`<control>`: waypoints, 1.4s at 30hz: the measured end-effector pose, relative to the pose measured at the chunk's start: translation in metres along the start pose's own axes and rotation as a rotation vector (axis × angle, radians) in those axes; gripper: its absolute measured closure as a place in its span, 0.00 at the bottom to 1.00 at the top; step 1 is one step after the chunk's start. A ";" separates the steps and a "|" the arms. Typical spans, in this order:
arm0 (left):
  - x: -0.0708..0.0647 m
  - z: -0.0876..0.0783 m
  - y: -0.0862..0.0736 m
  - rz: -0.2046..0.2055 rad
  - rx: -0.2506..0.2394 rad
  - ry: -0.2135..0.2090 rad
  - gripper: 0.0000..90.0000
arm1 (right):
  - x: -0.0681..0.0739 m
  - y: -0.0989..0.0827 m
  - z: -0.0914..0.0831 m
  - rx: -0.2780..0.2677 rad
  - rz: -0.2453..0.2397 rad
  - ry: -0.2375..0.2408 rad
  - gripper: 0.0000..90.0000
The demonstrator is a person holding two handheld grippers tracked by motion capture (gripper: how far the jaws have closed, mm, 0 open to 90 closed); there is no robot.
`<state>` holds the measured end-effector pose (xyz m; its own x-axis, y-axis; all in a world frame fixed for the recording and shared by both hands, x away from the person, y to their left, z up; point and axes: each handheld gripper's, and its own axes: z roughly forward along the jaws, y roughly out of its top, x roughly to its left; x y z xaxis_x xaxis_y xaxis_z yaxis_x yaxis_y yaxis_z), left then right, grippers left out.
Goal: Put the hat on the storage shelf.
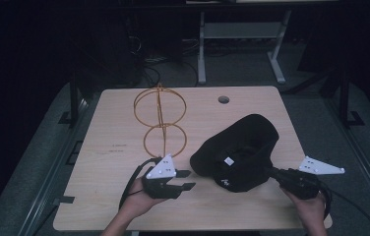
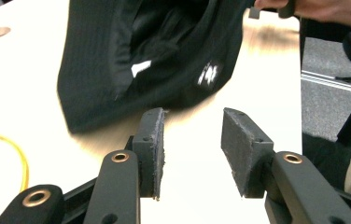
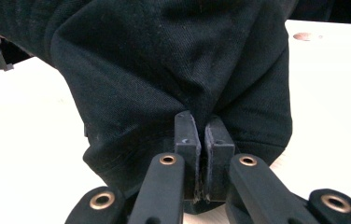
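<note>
The black hat [image 1: 239,152] lies brim-up at four o'clock on the table [image 1: 99,196] (a white label inside its hollow). The right gripper [image 3: 200,140] pinches its cloth; the left gripper [image 1: 185,180] stands open, empty, at the hat's nine o'clock.

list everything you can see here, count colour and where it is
hat: one, black, right half of the table, opening up, white label inside
wire stand: one, gold, two rings stacked on a stem, table centre-left
table: one, light wood, round hole near the far edge
desk frame: one, white legs, floor behind the table
left gripper: one, black, near edge left of the hat, jaws apart with nothing between them
right gripper: one, black, jaws pinched on the hat's fabric
hands: two, at the near edge
</note>
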<state>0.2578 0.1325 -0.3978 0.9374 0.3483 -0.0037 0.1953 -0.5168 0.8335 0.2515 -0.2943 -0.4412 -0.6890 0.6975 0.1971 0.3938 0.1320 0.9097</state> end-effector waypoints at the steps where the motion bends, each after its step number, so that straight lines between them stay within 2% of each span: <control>1: 0.001 -0.003 -0.006 -0.008 -0.001 0.012 0.65 | 0.000 0.001 -0.001 0.000 0.006 0.000 0.96; 5: 0.006 -0.009 -0.025 -0.003 0.004 0.059 0.64 | 0.002 0.008 -0.005 -0.017 0.019 0.009 0.96; 9: 0.009 -0.011 -0.036 -0.026 0.009 0.071 0.63 | 0.005 0.015 -0.007 -0.024 0.018 0.009 0.96; 14: 0.012 -0.008 -0.041 -0.024 0.034 0.084 0.63 | 0.008 0.027 -0.010 -0.029 -0.006 0.005 0.97; 17: 0.012 -0.008 -0.044 -0.008 0.058 0.112 0.63 | 0.010 0.035 -0.011 -0.024 -0.011 -0.002 0.97; 22: 0.016 -0.010 -0.046 -0.015 0.055 0.132 0.63 | 0.010 0.048 -0.013 -0.041 -0.031 0.005 0.97; 23: 0.017 -0.010 -0.047 -0.019 0.060 0.147 0.63 | 0.011 0.055 -0.013 -0.035 -0.051 -0.009 0.97; 27: 0.018 -0.011 -0.049 -0.024 0.056 0.153 0.63 | 0.010 0.065 -0.014 -0.044 -0.056 -0.007 0.97; 28: 0.019 -0.012 -0.049 -0.023 0.059 0.153 0.62 | 0.011 0.073 -0.015 -0.050 -0.060 0.000 0.97; 31: 0.020 -0.012 -0.050 -0.031 0.053 0.135 0.61 | 0.011 0.081 -0.015 -0.048 -0.062 0.003 0.97; 34: 0.020 -0.011 -0.051 -0.030 0.052 0.126 0.61 | 0.014 0.094 -0.011 -0.039 -0.051 0.027 0.98; 37: 0.020 -0.010 -0.051 -0.024 0.054 0.125 0.61 | 0.016 0.099 -0.009 -0.043 -0.046 0.034 0.97; 40: 0.020 -0.010 -0.052 -0.017 0.055 0.119 0.61 | 0.016 0.107 -0.004 -0.041 -0.029 0.060 0.97; 42: 0.020 -0.010 -0.052 -0.024 0.050 0.117 0.61 | 0.016 0.112 -0.002 -0.038 -0.025 0.062 0.97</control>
<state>0.2633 0.1740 -0.4362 0.8926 0.4487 0.0434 0.2346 -0.5445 0.8053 0.2835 -0.2697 -0.3353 -0.7351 0.6493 0.1952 0.3533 0.1212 0.9276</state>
